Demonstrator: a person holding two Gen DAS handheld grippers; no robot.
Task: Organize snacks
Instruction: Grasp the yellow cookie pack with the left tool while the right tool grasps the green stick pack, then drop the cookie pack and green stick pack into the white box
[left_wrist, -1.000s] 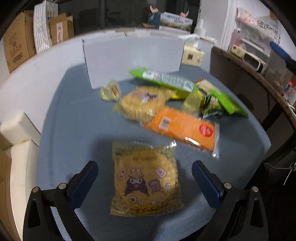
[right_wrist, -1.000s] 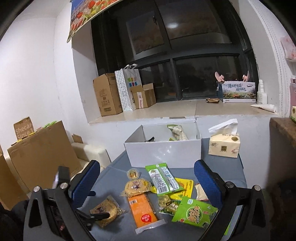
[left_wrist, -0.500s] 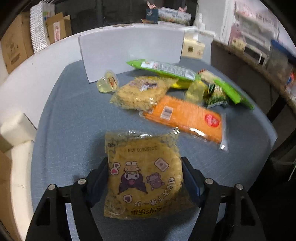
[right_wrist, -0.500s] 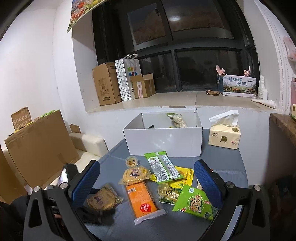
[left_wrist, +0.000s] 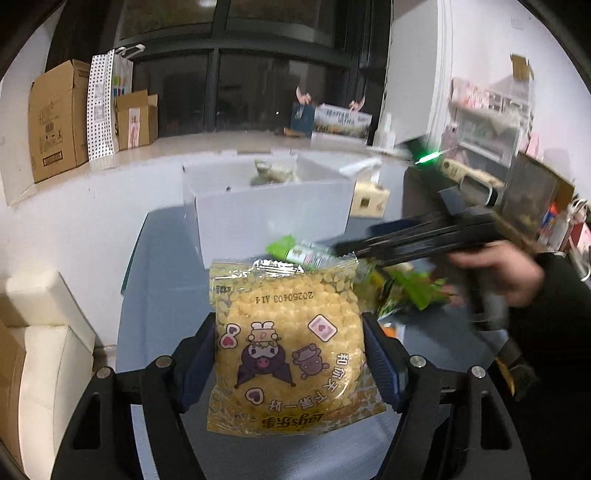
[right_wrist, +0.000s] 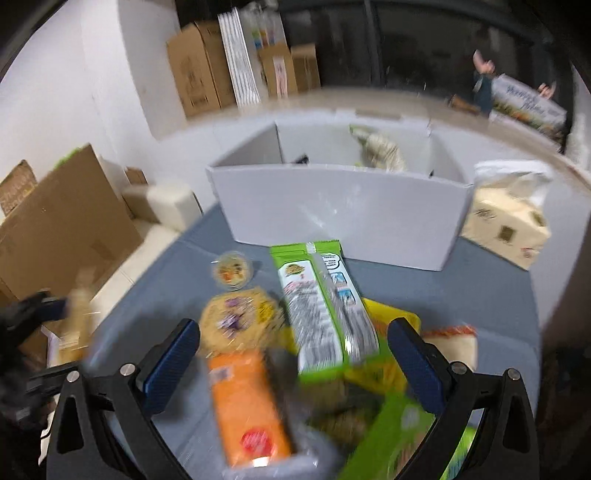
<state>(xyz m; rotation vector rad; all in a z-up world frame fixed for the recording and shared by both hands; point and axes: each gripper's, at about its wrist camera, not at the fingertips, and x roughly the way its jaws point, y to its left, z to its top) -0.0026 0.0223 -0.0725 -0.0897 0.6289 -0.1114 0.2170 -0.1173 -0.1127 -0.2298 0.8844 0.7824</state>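
The left gripper (left_wrist: 288, 365) clamps the yellow cartoon-printed snack packet (left_wrist: 288, 354); next, carry it over the white cardboard box (left_wrist: 273, 218). The right gripper (right_wrist: 295, 362) hovers with jaws apart.

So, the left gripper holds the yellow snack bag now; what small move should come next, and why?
Probably carry it forward over the white box. The left gripper is shut on the yellow snack bag, lifted off the table, and the box stands open ahead with a snack already inside.
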